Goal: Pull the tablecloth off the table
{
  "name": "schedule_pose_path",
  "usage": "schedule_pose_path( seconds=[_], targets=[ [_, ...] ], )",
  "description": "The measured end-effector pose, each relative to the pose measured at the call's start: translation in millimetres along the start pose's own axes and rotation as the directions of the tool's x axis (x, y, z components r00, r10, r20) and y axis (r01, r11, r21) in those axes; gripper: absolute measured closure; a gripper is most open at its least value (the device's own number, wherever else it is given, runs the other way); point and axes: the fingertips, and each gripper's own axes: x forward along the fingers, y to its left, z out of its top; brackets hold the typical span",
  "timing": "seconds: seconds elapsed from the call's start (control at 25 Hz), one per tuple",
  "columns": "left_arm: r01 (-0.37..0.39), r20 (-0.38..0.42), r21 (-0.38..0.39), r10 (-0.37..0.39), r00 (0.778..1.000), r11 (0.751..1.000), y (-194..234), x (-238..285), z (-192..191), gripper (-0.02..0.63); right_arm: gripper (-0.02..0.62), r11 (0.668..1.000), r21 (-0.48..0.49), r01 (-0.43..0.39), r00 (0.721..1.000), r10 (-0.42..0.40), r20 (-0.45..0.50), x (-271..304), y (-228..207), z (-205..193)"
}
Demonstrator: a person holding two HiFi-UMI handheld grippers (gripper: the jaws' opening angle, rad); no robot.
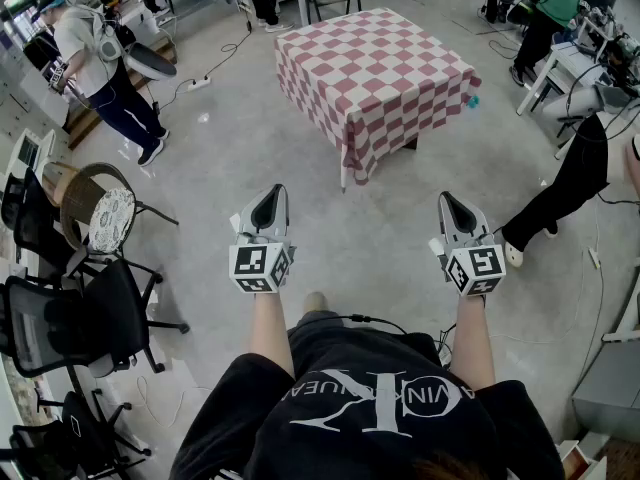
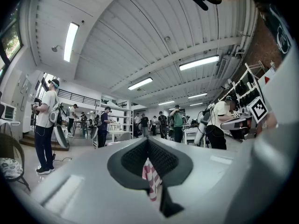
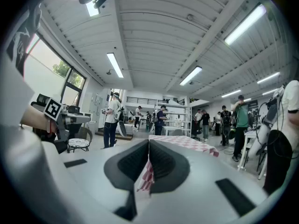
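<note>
The left gripper (image 1: 270, 200) has its 2 jaws pressed together on nothing, and so does the right gripper (image 1: 449, 206). In both gripper views the dark pads meet in a thin seam. A sliver of red-and-white check shows below that seam in the left gripper view (image 2: 150, 174). It is the far tablecloth (image 1: 375, 73), mostly hidden there by the gripper's own body.

Both grippers hang over bare floor, well short of the table (image 1: 343, 179). The cloth lies spread over the table and drapes down its sides, so only the leg ends show.

Left of the table, black office chairs (image 1: 90, 318) are cut off by the frame edge. Right of it, a person in black trousers (image 1: 570, 183) is also partly cut off.
</note>
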Motion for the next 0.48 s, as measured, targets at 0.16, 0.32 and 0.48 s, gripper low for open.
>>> schedule_pose_path(
  seconds=[0.16,0.32,0.48],
  targets=[
    [-0.004,0.005,-0.013,0.004,1.000,1.000,-5,1,0,0.595,0.580,1.000,-0.002,-0.003,1.000,0.003,0.002,-3,-3,-2],
    [-0.014,-0.004,-0.015,0.014,1.000,1.000,-4,2,-2,0.595,0.580,1.000,0.001,-0.016,1.000,0.016,0.000,0,-3,-5],
    [-0.021,-0.015,-0.016,0.020,1.000,1.000,1,10,-6,0.595,0.580,1.000,-0.002,-0.023,1.000,0.023,-0.010,9,-4,-8]
  ],
)
